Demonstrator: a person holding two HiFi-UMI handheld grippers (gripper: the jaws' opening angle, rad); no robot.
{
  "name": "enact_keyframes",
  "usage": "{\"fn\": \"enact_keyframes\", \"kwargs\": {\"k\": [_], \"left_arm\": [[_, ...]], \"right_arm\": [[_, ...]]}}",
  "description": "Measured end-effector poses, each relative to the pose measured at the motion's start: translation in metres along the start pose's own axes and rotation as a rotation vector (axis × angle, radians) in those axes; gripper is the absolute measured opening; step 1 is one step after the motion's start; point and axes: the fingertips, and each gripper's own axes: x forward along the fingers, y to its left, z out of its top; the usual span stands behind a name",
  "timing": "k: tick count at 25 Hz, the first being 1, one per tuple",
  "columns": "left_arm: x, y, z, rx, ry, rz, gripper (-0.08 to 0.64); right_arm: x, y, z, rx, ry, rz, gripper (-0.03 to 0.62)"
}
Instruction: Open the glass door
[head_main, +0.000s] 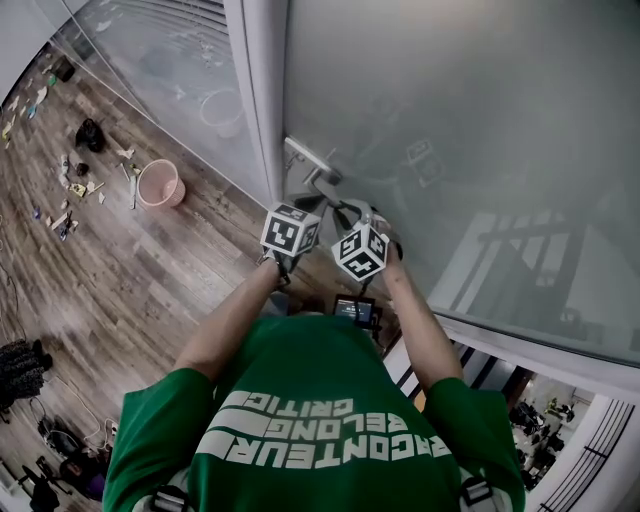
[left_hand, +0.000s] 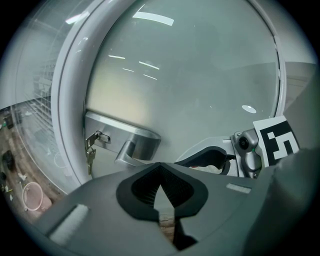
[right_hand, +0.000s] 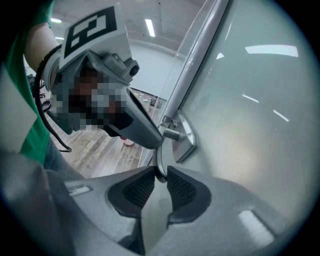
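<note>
Person in a green T-shirt (head_main: 320, 420) is standing close to the frosted glass door (head_main: 450, 120), both arms reaching forward to the silver metal lever handle (head_main: 322, 180) at the door's left edge, next to the pale door frame (head_main: 258, 90).

Right gripper (right_hand: 160, 175) is clenching the free end of the lever handle (right_hand: 158, 162): the thin metal bar is running down between its two ribbed black pads (right_hand: 182, 187), and both pads are pressing on it. The lever is hanging steeply down from its spindle on the rectangular metal backplate (right_hand: 186, 135).

Left gripper (left_hand: 159, 170) is clenched with nothing inside; the pad tips are meeting at the front. It is sitting just beside the right gripper, pointing at the same handle. In the right gripper view its nose (right_hand: 150, 137) is lying across the lever right by the spindle; contact looks likely, but cannot tell for sure. In the left gripper view the lever (left_hand: 131, 149) is dropping out of sight behind the gripper's grey body.

Small bunch of keys (left_hand: 90, 148) is hanging from the lock on the backplate, left of the lever.

Round pink plastic bucket (head_main: 158, 183) is standing on the wood-plank floor (head_main: 130, 280), well left of the door.
</note>
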Motion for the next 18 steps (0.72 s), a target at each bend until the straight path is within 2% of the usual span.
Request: {"fn": "enact_keyframes", "kwargs": {"k": [5, 18], "left_arm": [[0.005, 0.004, -0.007, 0.001, 0.036, 0.018, 0.015], [0.015, 0.009, -0.009, 0.007, 0.069, 0.009, 0.015]], "right_arm": [[0.014, 0.006, -0.006, 0.010, 0.021, 0.019, 0.064], [0.036, 0.007, -0.011, 0.031, 0.016, 0.031, 0.064]]}}
